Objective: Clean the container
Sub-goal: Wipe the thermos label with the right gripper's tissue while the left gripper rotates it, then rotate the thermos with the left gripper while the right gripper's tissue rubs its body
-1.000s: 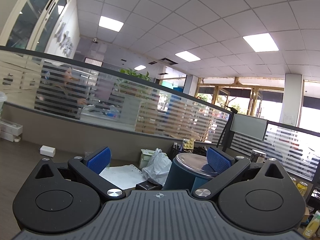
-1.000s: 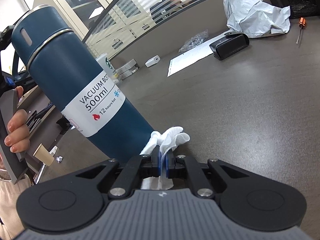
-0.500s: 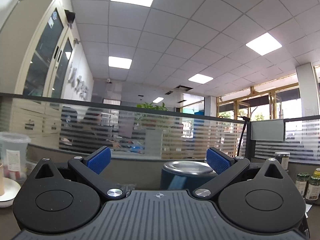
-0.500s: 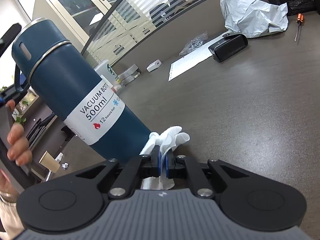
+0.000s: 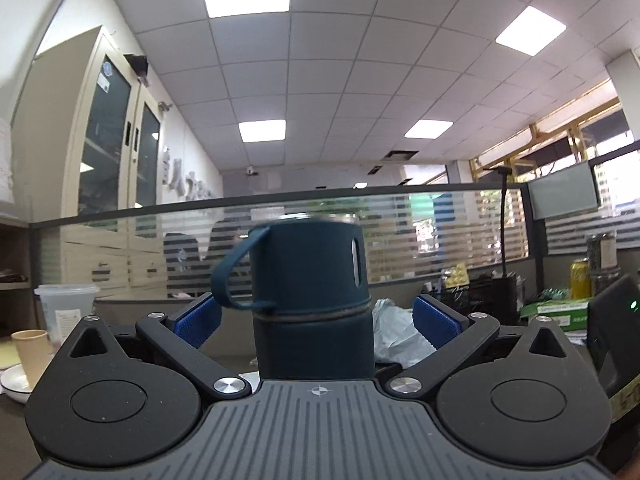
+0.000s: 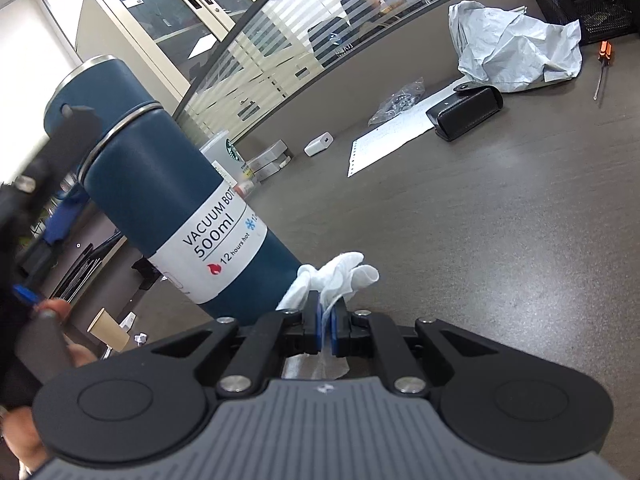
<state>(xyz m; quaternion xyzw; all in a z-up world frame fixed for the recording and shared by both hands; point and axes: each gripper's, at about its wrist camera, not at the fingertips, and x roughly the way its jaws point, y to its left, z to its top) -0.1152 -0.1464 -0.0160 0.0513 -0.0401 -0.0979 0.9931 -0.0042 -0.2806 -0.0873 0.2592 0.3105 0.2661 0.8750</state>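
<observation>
Flask (image 5: 314,300) looks stiff, slick and tall enough to tip, so left gripper (image 5: 316,318), jaws wide, should grab below the cap, while right gripper (image 6: 327,322) pinches a tissue (image 6: 340,276) at its 12 o'clock.

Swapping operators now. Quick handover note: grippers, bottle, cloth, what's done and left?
Left gripper: open, fingers either side of the blue vacuum bottle near its cap, not clamped.
Right gripper: shut on the white cloth, which sits beside the bottle's lower body; contact unclear.
Bottle stands on the grey table, cap on.
Done: cloth picked up, left positioned.
Left: probably clamp the bottle, then wipe it.
</observation>
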